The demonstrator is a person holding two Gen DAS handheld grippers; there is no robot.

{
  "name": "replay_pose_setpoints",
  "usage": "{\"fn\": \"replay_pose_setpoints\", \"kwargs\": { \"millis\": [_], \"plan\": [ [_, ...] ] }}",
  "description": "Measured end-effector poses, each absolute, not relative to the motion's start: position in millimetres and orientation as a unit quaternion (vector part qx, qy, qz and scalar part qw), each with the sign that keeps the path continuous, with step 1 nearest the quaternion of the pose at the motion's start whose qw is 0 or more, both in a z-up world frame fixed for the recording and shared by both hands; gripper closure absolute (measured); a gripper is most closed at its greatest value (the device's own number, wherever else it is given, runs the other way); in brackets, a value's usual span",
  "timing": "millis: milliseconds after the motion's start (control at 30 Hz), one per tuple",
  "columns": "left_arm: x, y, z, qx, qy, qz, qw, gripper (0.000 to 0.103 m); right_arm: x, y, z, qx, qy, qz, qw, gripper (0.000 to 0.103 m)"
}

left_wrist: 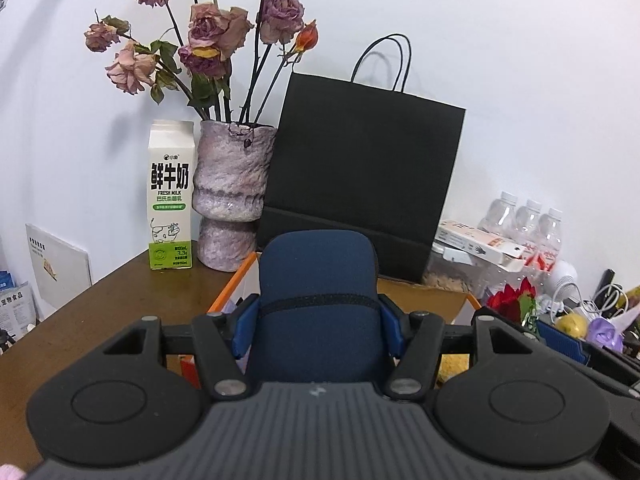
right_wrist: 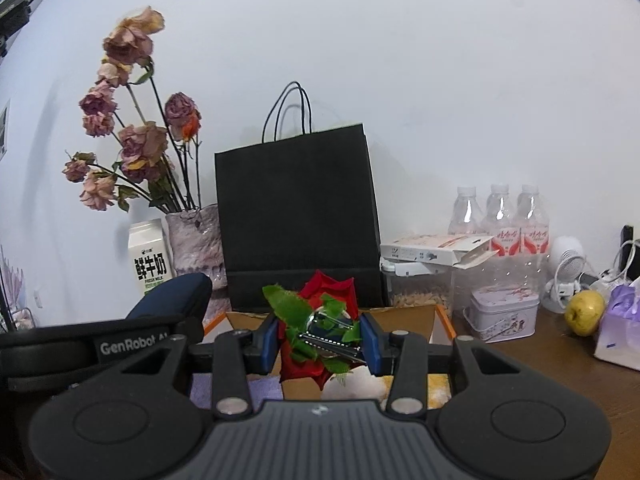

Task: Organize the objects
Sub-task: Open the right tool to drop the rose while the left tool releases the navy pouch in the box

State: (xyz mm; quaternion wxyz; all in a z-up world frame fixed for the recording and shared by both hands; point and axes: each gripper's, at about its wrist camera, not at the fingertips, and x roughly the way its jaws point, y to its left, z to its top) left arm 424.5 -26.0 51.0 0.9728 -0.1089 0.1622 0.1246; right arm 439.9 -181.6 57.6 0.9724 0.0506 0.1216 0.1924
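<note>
My left gripper (left_wrist: 318, 320) is shut on a dark blue soft pouch (left_wrist: 316, 280) and holds it upright above an open cardboard box with orange edges (left_wrist: 232, 288). The pouch also shows at the left in the right wrist view (right_wrist: 172, 296). My right gripper (right_wrist: 320, 340) is shut on a red artificial rose with green leaves (right_wrist: 320, 300), held above the same box (right_wrist: 404, 316). The rose shows at the right in the left wrist view (left_wrist: 512, 298). Inside the box I see white, yellow and purple items, partly hidden.
A black paper bag (left_wrist: 360, 184) stands behind the box. A milk carton (left_wrist: 171, 196) and a vase of dried roses (left_wrist: 232, 192) stand left of it. Water bottles (right_wrist: 500, 220), a lidded jar (right_wrist: 420, 284), a tin (right_wrist: 502, 312), a pear (right_wrist: 584, 312) and a tissue pack (right_wrist: 620, 328) sit right.
</note>
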Motion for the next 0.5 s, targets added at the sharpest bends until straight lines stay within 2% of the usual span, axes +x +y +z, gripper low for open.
{"fn": "replay_pose_setpoints", "kwargs": {
  "millis": [500],
  "plan": [
    [480.2, -11.2, 46.2, -0.118, 0.166, 0.145, 0.968, 0.041, 498.4, -156.5, 49.7, 0.040, 0.150, 0.166, 0.974, 0.063]
  ]
}}
